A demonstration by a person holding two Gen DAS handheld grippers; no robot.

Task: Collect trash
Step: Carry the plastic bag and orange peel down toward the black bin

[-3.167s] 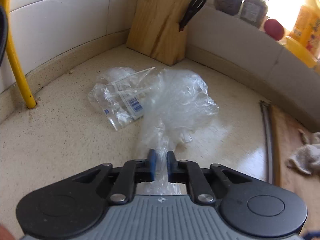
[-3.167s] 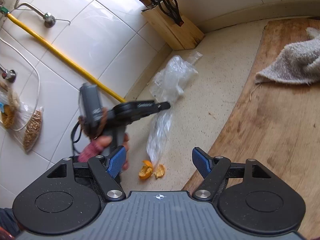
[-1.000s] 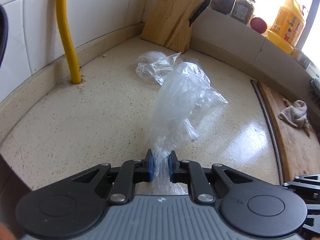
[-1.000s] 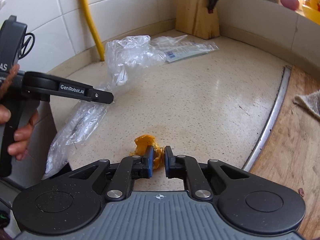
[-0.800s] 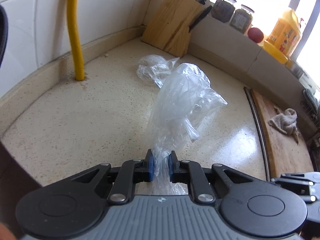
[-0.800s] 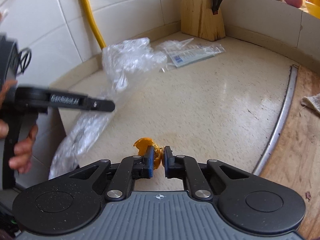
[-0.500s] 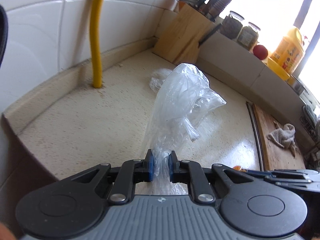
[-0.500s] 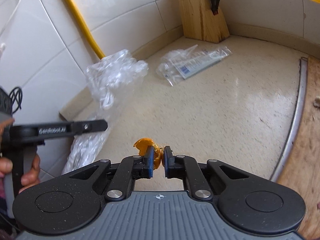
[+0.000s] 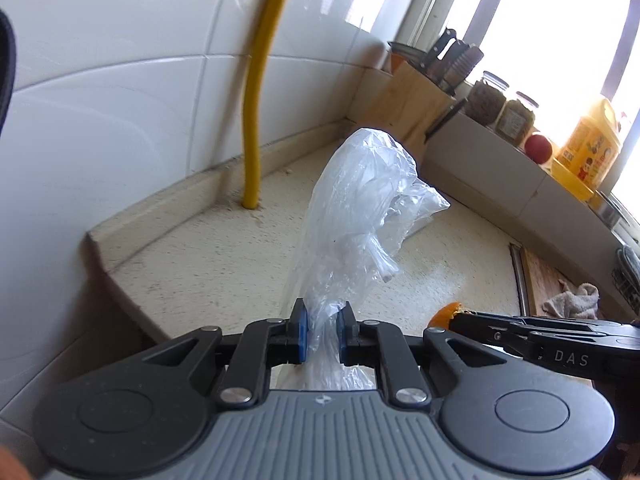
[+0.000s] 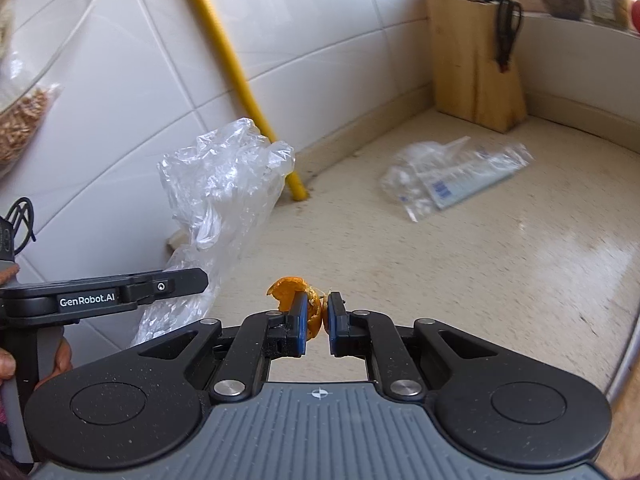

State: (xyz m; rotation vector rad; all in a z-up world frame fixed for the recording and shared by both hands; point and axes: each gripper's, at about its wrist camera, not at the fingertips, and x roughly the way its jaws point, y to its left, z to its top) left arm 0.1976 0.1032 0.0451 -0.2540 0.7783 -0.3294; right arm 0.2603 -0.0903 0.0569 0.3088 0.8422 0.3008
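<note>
On the counter (image 10: 460,264) a wrapper (image 10: 456,178) lies clear; left fingers (image 9: 299,334) pinch plastic bag (image 9: 360,208), right fingers (image 10: 298,330) orange peel (image 10: 294,294).

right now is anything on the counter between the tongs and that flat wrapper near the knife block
Nothing visible does: bare countertop lies between them and the flat wrapper. But both tongs are full, left on the plastic bag, right on orange peel.

A plastic packet (image 10: 456,178) lies on the worktop (image 10: 460,264), near the knife block (image 10: 476,64) in the far corner.
</note>
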